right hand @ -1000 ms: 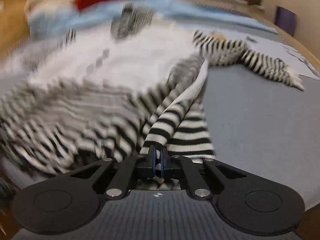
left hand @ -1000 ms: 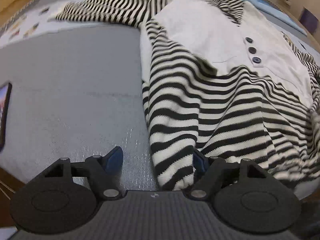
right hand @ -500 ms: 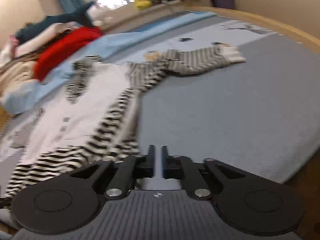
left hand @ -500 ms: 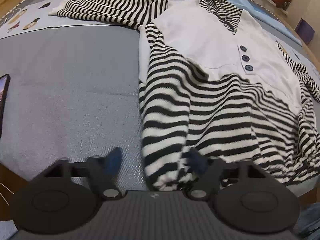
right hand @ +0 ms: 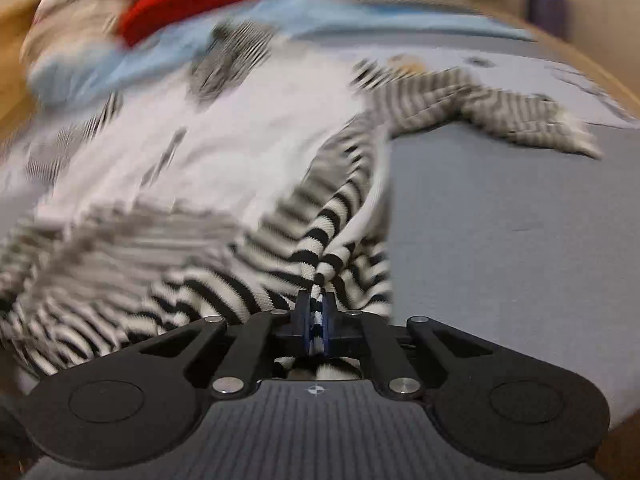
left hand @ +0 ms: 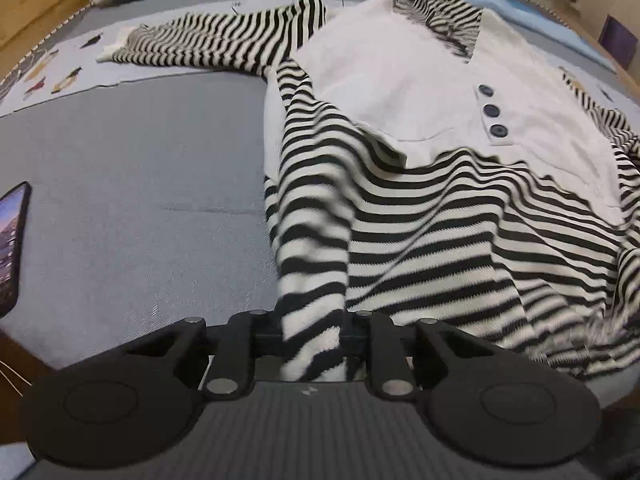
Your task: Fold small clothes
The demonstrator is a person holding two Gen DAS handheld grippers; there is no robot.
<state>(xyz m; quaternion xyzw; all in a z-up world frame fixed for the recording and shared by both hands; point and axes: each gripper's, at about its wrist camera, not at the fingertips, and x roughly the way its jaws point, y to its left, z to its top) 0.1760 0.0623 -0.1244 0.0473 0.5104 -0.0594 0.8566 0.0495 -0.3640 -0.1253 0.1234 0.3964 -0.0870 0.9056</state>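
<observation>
Jaws of both grippers, apart half a second ago, now clamp the striped sweater's [left hand: 420,216] hem.

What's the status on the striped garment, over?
Left gripper closing on the striped garment hem. Right gripper shut on the other hem corner. Phone lies left, clear of the garment.
</observation>
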